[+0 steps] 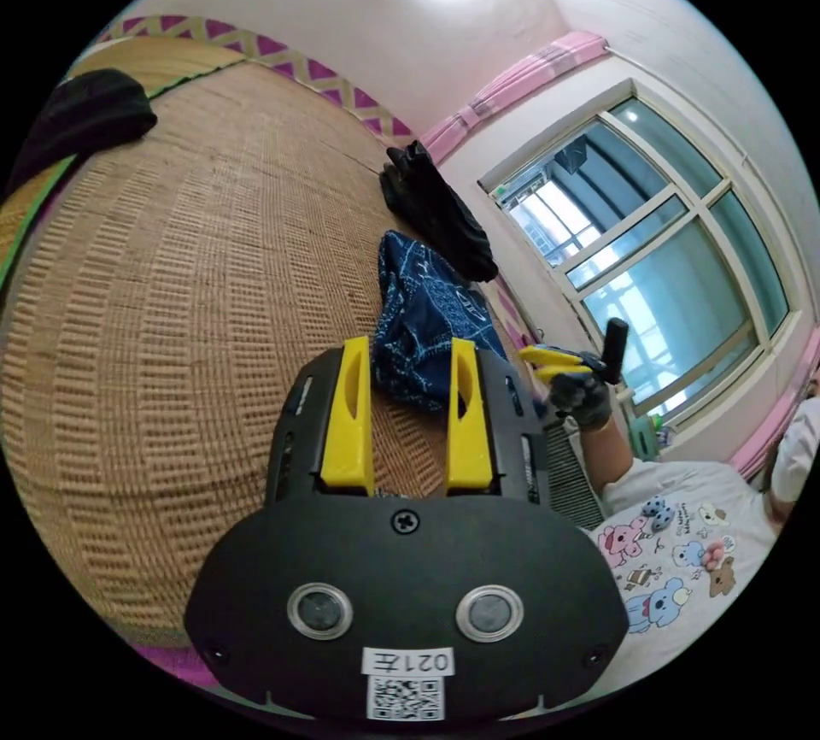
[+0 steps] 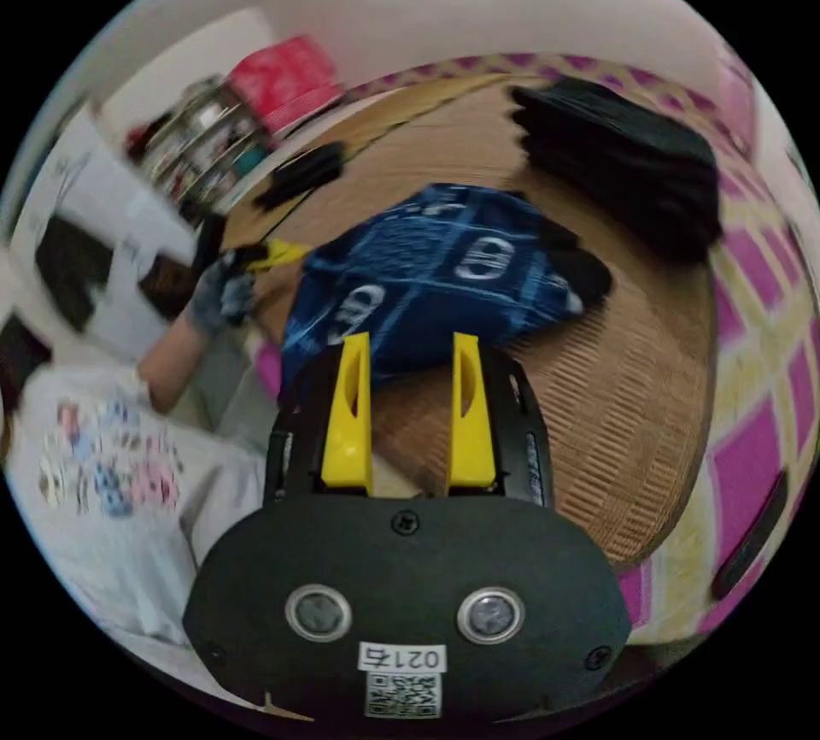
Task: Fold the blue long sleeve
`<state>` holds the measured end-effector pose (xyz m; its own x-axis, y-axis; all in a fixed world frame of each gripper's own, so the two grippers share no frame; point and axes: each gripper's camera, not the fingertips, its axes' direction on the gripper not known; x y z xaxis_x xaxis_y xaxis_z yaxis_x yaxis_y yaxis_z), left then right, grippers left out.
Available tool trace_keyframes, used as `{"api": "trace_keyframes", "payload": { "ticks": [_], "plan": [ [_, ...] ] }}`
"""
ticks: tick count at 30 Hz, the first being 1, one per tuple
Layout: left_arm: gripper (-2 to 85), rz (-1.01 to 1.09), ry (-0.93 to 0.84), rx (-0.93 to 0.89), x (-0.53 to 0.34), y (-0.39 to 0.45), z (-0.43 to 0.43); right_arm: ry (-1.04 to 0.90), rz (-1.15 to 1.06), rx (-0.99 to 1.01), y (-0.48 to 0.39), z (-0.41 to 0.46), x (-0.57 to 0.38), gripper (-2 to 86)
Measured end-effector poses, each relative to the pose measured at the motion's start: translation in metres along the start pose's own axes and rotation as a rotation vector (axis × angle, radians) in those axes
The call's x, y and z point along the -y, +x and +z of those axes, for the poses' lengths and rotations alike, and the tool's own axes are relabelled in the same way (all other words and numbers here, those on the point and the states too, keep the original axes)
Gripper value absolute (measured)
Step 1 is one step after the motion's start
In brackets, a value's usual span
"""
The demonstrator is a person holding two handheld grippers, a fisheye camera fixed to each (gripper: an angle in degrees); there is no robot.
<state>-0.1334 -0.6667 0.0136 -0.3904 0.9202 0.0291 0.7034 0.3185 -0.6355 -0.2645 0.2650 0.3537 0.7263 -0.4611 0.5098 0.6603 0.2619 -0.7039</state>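
The blue patterned long sleeve lies bunched in a heap on a woven straw mat. My left gripper hovers just short of it, yellow jaws apart and holding nothing. A gloved hand holds the right gripper beyond the heap's far side. In the right gripper view the same shirt spreads ahead of my right gripper, which is open and empty. There the left gripper sits at the shirt's left edge in a gloved hand.
A pile of black clothes rests on the mat beyond the shirt, also seen as black clothes. Another dark garment lies at the mat's far corner. A window is on the wall. The person's white printed shirt is close.
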Motion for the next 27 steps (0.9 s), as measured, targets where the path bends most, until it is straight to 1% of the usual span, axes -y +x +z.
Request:
{"api": "trace_keyframes", "payload": {
  "ticks": [2, 3, 5, 6, 7, 8, 11, 12, 14, 16, 19, 21, 22, 23, 24, 26, 27],
  "plan": [
    [15.2, -0.013, -0.054, -0.024, 0.008, -0.009, 0.016, 0.077, 0.286, -0.030, 0.079, -0.003, -0.003, 13.8],
    [15.2, -0.012, -0.087, -0.028, 0.012, -0.012, 0.026, 0.092, 0.350, -0.018, 0.097, -0.001, -0.005, 13.7],
    [13.8, 0.002, -0.091, -0.028, 0.017, -0.012, 0.030, 0.187, 0.550, 0.182, 0.156, 0.006, -0.011, 11.5],
    [12.2, 0.001, -0.124, -0.025, 0.023, -0.012, 0.034, 0.207, 0.584, 0.220, 0.167, 0.007, -0.011, 11.0],
    [7.5, -0.013, -0.176, -0.003, 0.028, -0.013, 0.042, 0.230, 0.621, 0.285, 0.184, 0.011, -0.007, 9.9],
    [5.2, -0.024, -0.206, 0.009, 0.030, -0.014, 0.046, 0.229, 0.636, 0.328, 0.197, 0.016, 0.001, 8.5],
    [1.2, -0.047, -0.242, -0.024, 0.040, -0.020, 0.048, 0.215, 0.641, 0.354, 0.215, 0.019, 0.028, 6.5],
    [0.4, -0.035, -0.215, -0.038, 0.045, -0.020, 0.037, 0.215, 0.630, 0.347, 0.216, 0.016, 0.036, 6.3],
    [-0.1, -0.012, -0.168, -0.038, 0.055, -0.015, 0.014, 0.208, 0.534, 0.291, 0.210, 0.002, 0.077, 5.9],
    [-0.2, 0.036, -0.088, 0.042, 0.068, -0.008, -0.028, 0.180, 0.444, 0.265, 0.196, -0.002, 0.115, 5.8],
    [0.5, 0.025, 0.016, 0.098, 0.071, -0.016, -0.078, 0.172, 0.319, 0.246, 0.168, 0.004, 0.173, 6.0],
    [1.9, -0.045, 0.057, 0.145, 0.064, -0.035, -0.095, 0.144, 0.252, 0.223, 0.152, 0.019, 0.204, 6.6],
    [3.3, -0.135, 0.065, 0.175, 0.056, -0.055, -0.099, 0.094, 0.227, 0.195, 0.145, 0.037, 0.220, 7.5],
    [4.5, -0.178, 0.063, 0.184, 0.052, -0.067, -0.100, 0.025, 0.217, 0.143, 0.140, 0.056, 0.231, 8.6],
    [6.9, -0.242, 0.048, 0.191, 0.044, -0.090, -0.101, -0.002, 0.213, 0.102, 0.137, 0.064, 0.234, 9.1],
    [8.3, -0.281, 0.073, 0.149, 0.030, -0.113, -0.116, 0.017, 0.111, -0.030, 0.112, 0.068, 0.235, 10.4],
    [9.0, -0.298, 0.136, 0.129, 0.021, -0.118, -0.134, 0.028, 0.062, -0.029, 0.101, 0.067, 0.233, 10.5]
  ]
}}
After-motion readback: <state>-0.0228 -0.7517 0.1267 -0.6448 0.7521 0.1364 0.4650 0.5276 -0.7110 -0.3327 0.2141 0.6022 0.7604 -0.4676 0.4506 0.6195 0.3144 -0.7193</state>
